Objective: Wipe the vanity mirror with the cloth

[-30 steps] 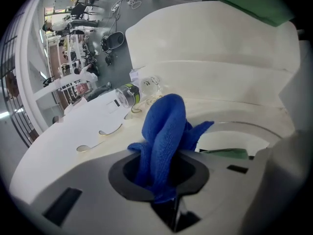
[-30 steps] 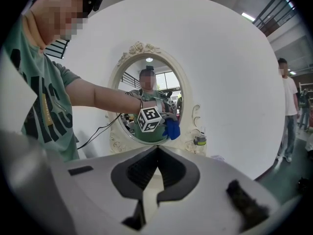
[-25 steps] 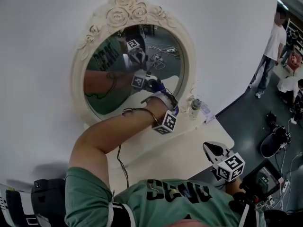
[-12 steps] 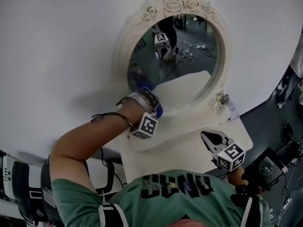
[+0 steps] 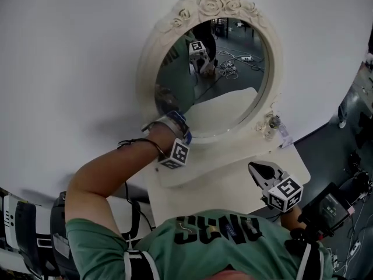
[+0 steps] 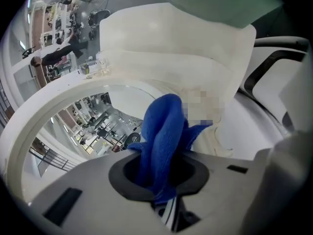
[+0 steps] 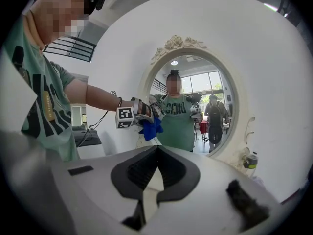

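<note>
The left gripper [image 5: 173, 123] is clenching a folded blue microfibre cloth [image 6: 164, 131] and holding it at the lower left edge of the oval, cream-framed vanity mirror [image 5: 224, 74]. The right gripper [image 5: 263, 174] is hanging well below the mirror, its jaws pressing together on nothing. The cloth is bunching narrowly, so the hard gripper body is likely risking a scrape on the glass or frame. A wide rightward sweep could topple the small clear bottle [image 5: 270, 123] at the mirror's lower right.
</note>
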Action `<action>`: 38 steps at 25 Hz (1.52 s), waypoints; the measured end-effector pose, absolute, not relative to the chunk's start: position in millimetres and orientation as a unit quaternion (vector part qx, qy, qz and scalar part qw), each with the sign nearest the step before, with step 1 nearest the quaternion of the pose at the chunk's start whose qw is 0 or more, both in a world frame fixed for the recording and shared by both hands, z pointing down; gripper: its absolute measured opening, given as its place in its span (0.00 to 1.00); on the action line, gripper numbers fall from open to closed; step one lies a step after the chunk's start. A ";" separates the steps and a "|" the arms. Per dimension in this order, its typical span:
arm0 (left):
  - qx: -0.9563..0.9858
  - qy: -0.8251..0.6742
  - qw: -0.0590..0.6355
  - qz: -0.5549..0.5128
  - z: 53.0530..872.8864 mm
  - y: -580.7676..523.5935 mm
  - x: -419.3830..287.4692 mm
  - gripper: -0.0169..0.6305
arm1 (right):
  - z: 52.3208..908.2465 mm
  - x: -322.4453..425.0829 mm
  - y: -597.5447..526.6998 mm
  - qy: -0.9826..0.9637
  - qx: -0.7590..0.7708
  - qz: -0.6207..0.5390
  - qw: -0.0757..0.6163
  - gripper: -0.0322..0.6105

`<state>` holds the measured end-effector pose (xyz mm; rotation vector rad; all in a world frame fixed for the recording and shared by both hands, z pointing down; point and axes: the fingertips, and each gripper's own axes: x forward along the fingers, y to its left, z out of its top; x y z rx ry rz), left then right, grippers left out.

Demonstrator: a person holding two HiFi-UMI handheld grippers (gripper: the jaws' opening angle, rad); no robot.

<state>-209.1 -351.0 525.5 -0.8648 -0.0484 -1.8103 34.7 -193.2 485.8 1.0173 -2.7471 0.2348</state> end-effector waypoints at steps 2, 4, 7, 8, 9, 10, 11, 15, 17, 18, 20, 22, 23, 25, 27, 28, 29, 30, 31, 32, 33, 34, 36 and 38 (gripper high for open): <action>-0.363 -0.030 0.532 -0.764 538.1 -352.3 -205.2 0.15 | 490.5 48.2 -192.6 -0.926 0.354 0.086 0.102 0.06; -0.362 -0.046 0.534 -0.763 553.5 -354.3 -196.2 0.15 | 497.0 61.7 -189.3 -0.920 0.367 0.096 0.102 0.06; -0.366 -0.069 0.533 -0.760 577.0 -359.7 -177.4 0.15 | 505.4 79.0 -183.2 -0.911 0.386 0.111 0.098 0.06; -0.368 -0.072 0.531 -0.760 584.2 -362.9 -171.3 0.15 | 507.0 84.3 -184.0 -0.909 0.388 0.113 0.097 0.06; -0.371 -0.075 0.529 -0.759 591.8 -366.2 -164.5 0.15 | 509.1 89.8 -184.7 -0.908 0.391 0.114 0.097 0.06; -0.375 -0.080 0.528 -0.757 599.9 -369.2 -156.6 0.15 | 511.7 95.7 -184.4 -0.906 0.395 0.116 0.097 0.06; -0.380 -0.086 0.527 -0.755 608.1 -372.1 -147.8 0.16 | 514.6 102.1 -183.3 -0.903 0.401 0.119 0.097 0.06; -0.393 -0.099 0.521 -0.751 631.6 -388.8 -104.5 0.16 | 524.6 130.8 -181.5 -0.892 0.422 0.130 0.097 0.06; -0.393 -0.103 0.528 -0.746 638.4 -399.4 -77.4 0.16 | 528.1 146.5 -180.4 -0.886 0.434 0.135 0.096 0.06; -0.394 -0.105 0.532 -0.742 641.4 -404.7 -62.8 0.16 | 529.8 154.5 -179.4 -0.882 0.440 0.137 0.096 0.06; -0.395 -0.109 0.542 -0.734 645.9 -415.0 -32.1 0.16 | 533.2 170.7 -176.8 -0.875 0.453 0.144 0.095 0.06; -0.394 -0.112 0.555 -0.724 648.4 -425.2 -0.4 0.16 | 536.8 186.5 -173.4 -0.866 0.467 0.150 0.095 0.06; -0.393 -0.113 0.561 -0.719 648.6 -430.5 14.9 0.16 | 538.5 193.8 -172.0 -0.862 0.473 0.153 0.095 0.06; -0.389 -0.111 0.577 -0.710 646.5 -441.5 43.0 0.16 | 541.8 206.3 -169.6 -0.855 0.485 0.157 0.093 0.06; -0.382 -0.107 0.595 -0.699 641.8 -451.7 67.1 0.16 | 545.7 216.7 -167.6 -0.850 0.493 0.160 0.090 0.06; -0.378 -0.105 0.602 -0.695 638.9 -455.9 77.1 0.16 | 548.1 221.3 -166.7 -0.848 0.497 0.162 0.089 0.06; -0.376 -0.106 0.605 -0.694 636.6 -459.2 85.0 0.16 | 550.3 225.5 -165.9 -0.846 0.500 0.164 0.089 0.06; -0.373 -0.108 0.602 -0.698 635.2 -461.2 90.1 0.16 | 551.7 229.1 -165.2 -0.844 0.503 0.165 0.088 0.06; -0.370 -0.112 0.597 -0.703 634.6 -462.0 92.8 0.16 | 552.5 231.9 -164.8 -0.843 0.505 0.167 0.087 0.06; -0.368 -0.116 0.594 -0.706 634.5 -462.0 94.1 0.16 | 553.1 233.5 -164.5 -0.842 0.506 0.168 0.086 0.06; -0.368 -0.118 0.594 -0.705 634.6 -461.3 95.1 0.16 | 553.4 233.7 -164.5 -0.841 0.506 0.169 0.085 0.06; -0.370 -0.118 0.598 -0.701 634.5 -460.2 95.7 0.16 | 553.3 232.1 -165.1 -0.842 0.505 0.169 0.085 0.06; -0.376 -0.112 0.609 -0.690 630.5 -455.8 92.9 0.16 | 550.6 224.0 -168.8 -0.848 0.496 0.164 0.086 0.06; -0.385 -0.101 0.616 -0.679 618.6 -445.2 86.6 0.16 | 544.1 212.5 -173.9 -0.856 0.485 0.157 0.087 0.06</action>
